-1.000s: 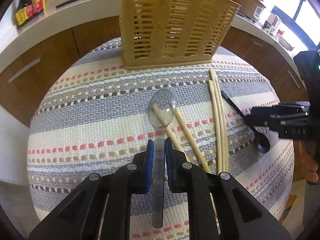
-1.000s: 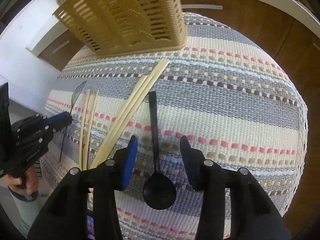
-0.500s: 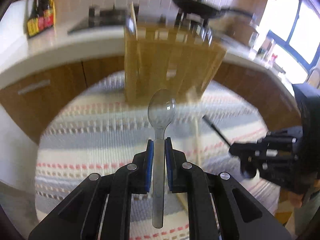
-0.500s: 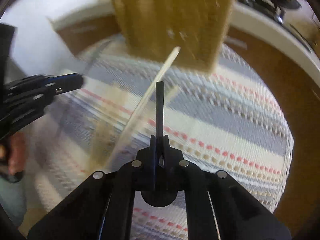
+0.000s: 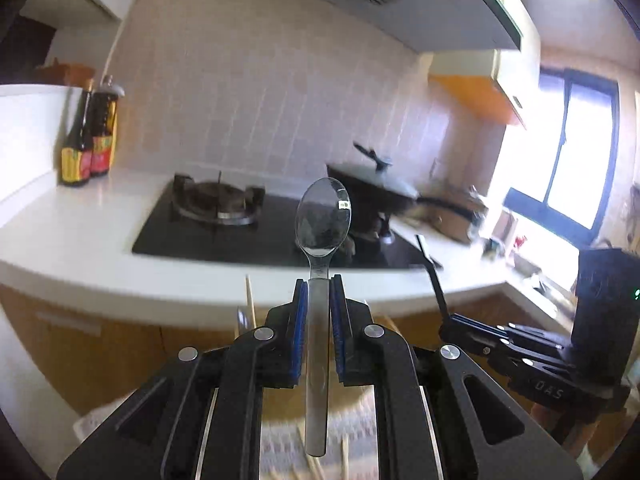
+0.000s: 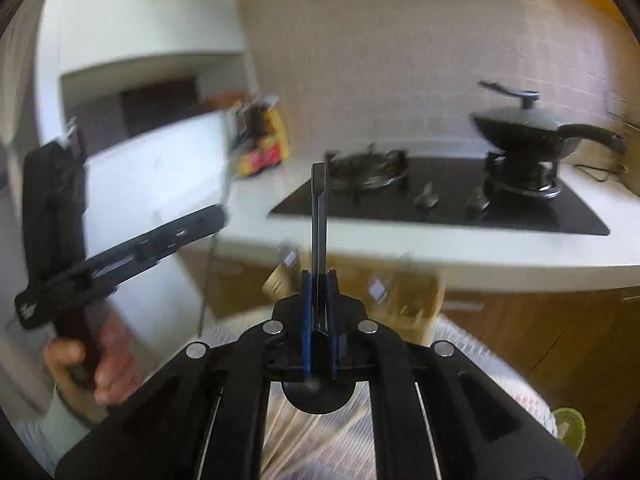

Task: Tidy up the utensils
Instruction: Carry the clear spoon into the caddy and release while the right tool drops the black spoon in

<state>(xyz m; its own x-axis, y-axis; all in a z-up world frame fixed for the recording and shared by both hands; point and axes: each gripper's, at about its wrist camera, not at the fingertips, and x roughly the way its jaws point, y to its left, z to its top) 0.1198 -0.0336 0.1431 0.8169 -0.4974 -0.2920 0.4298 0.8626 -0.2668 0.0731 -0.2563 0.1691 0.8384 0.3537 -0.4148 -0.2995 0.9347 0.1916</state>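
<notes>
A: Kitchen backdrop: white counter [image 5: 76,236] across the far side, black gas stove [image 5: 224,220] set into it, tiled wall behind. Two dark sauce bottles [image 5: 88,136] at far left on the counter. Lidded black pan [image 6: 520,128] on the right-hand burner. Bright window [image 5: 576,160] at far right.

B: Left gripper [image 5: 319,320]?

A: Blue pads [image 5: 298,332] clamped narrow on the handle of a clear spoon [image 5: 322,220]. Bowl end pointing away and up, seen against the stove; handle end running back between the fingers toward the near side.

B: Right gripper [image 6: 319,312]?

A: Closed tight on a black spoon [image 6: 319,216]. Handle sticking up and away, round bowl [image 6: 318,398] hanging on the near side just behind the pads. Same gripper visible at right in the left wrist view, black handle slanting up from it.

B: Below both?

A: Striped woven cloth [image 6: 472,348], blurred. Pale chopsticks [image 5: 342,456] lying on it, near edge of the left view. Tan slatted basket [image 6: 404,296] beyond the right gripper, heavily blurred; contents not readable.

B: Anything else?

A: Person's hand [image 6: 88,364] at near left in the right wrist view, wrapped around the left gripper's grip. Green round thing at near right, too blurred to identify.
</notes>
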